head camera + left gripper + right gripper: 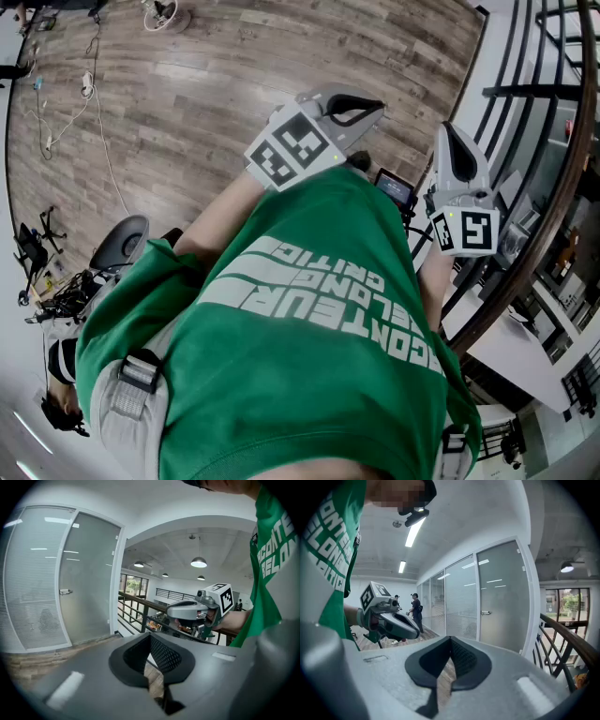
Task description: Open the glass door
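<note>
1. Left gripper (150, 641): jaws together, nothing in them. Right gripper (451, 644): same deal, closed and empty. Both are held out in front of the person, tipped a bit downward.
2. The glass door (504, 602) is well apart from both grippers, across the wood floor (216, 84). It sits flush in its frame, so it's closed. Nothing's touching the handle (486, 612). A railing (562, 639) runs just beside it.
3. Progress: basically zero imo. To do: walk up, get a gripper on that handle, and swing the door open.
</note>
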